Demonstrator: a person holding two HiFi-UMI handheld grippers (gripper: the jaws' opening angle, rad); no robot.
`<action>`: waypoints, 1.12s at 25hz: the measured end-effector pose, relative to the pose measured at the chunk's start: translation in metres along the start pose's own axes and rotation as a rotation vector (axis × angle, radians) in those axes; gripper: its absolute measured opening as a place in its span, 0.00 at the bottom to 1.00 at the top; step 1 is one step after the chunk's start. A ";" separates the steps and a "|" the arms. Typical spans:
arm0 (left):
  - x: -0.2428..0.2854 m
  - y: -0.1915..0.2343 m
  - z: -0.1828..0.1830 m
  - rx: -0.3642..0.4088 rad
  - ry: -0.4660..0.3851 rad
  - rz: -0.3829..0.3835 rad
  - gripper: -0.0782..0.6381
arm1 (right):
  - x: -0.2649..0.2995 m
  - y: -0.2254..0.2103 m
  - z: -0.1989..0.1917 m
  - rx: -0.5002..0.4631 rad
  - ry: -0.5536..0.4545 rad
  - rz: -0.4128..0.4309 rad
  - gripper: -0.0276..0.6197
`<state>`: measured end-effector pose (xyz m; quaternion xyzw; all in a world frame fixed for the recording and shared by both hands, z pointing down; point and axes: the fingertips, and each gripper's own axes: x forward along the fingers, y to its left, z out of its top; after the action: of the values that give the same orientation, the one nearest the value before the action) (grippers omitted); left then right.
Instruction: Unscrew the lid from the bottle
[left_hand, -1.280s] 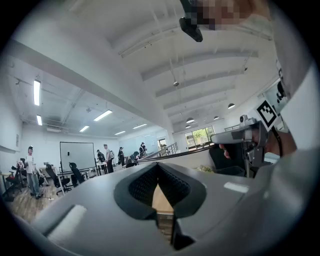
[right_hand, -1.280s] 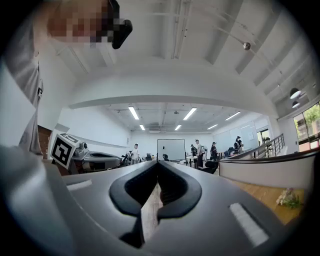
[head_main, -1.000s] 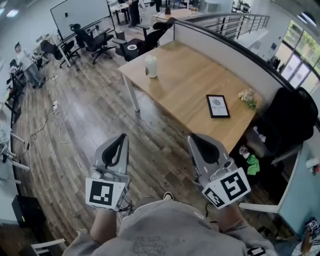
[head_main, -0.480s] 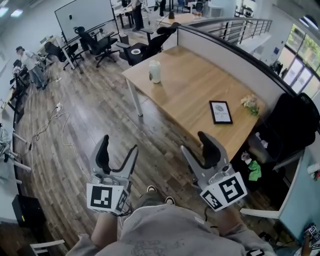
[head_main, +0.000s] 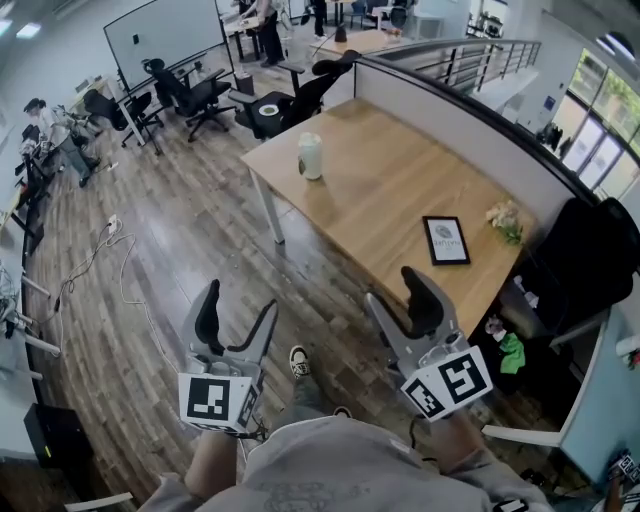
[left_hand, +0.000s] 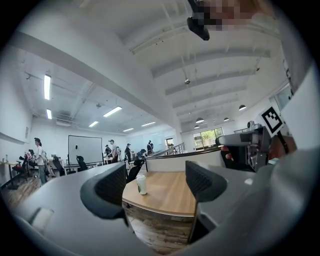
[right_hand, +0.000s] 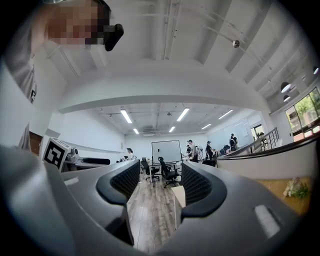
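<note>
Left gripper (head_main: 238, 318) low at the waist, jaws apart, empty. Right gripper (head_main: 398, 308) alongside, jaws opening, nothing between them. Both likely readied for the approach. Bottle (head_main: 311, 156) upright near the table (head_main: 400, 190) far corner, well apart, untouched.

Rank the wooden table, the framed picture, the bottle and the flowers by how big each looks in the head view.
1. Wooden table, by far.
2. Framed picture.
3. Bottle and flowers: alike here, and the bottle stands farther off, so unranked.
</note>
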<state>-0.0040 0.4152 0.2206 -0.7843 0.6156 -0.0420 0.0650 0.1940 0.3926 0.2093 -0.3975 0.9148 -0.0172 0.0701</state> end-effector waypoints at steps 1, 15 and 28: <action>0.007 0.007 -0.002 -0.001 -0.001 0.006 0.61 | 0.008 -0.004 -0.002 0.002 0.002 -0.004 0.42; 0.146 0.124 -0.022 -0.019 0.034 -0.059 0.62 | 0.184 -0.046 -0.027 -0.022 0.130 -0.021 0.42; 0.250 0.203 -0.050 0.003 0.065 -0.199 0.62 | 0.321 -0.071 -0.051 -0.009 0.176 -0.091 0.42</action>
<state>-0.1462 0.1225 0.2358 -0.8398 0.5362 -0.0743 0.0416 0.0222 0.1084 0.2294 -0.4361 0.8983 -0.0512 -0.0131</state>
